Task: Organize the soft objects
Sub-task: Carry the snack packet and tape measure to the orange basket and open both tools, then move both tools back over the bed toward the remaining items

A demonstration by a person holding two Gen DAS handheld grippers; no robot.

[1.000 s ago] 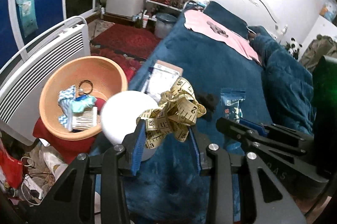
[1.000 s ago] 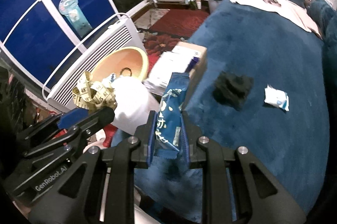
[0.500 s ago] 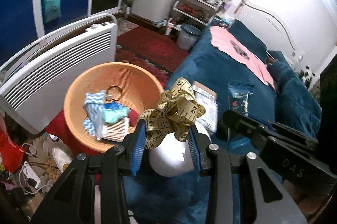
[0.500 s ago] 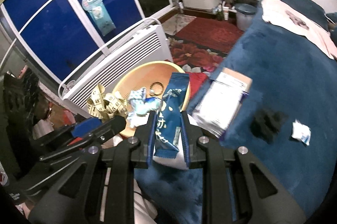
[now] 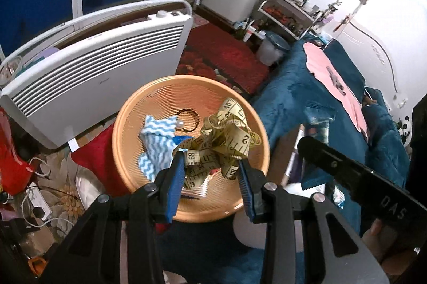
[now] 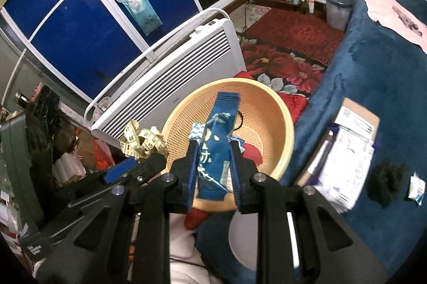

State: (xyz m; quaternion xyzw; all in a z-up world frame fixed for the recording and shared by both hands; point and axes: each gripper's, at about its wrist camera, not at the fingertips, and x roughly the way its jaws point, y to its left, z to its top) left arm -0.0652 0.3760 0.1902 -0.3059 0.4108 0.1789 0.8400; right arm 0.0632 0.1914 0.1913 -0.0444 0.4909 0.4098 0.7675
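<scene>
My left gripper (image 5: 210, 158) is shut on a crumpled yellow tape measure (image 5: 226, 134) and hangs over the orange mesh basket (image 5: 120, 134). Inside the basket lie a blue-and-white zigzag cloth (image 5: 157, 134) and a black hair tie (image 5: 189, 118). In the right wrist view my right gripper (image 6: 212, 148) holds a long blue snack packet (image 6: 218, 129) upright between its pads, over the basket's (image 6: 280, 123) near rim. Its jaws are opening slightly, and the pads still touch the packet. The tape measure (image 6: 141, 142) shows to its left, in the other gripper.
A white panel heater (image 5: 93, 65) stands just behind the basket. The blue-covered bed (image 6: 373, 70) on the right carries a box with a plastic bag (image 6: 352, 145), a black soft lump (image 6: 387, 182) and a small white packet (image 6: 416, 186). Cables and clutter cover the floor at left.
Both grippers swung left from above the bed to above the orange basket, each still carrying its item. The basket now fills the middle of both views.
</scene>
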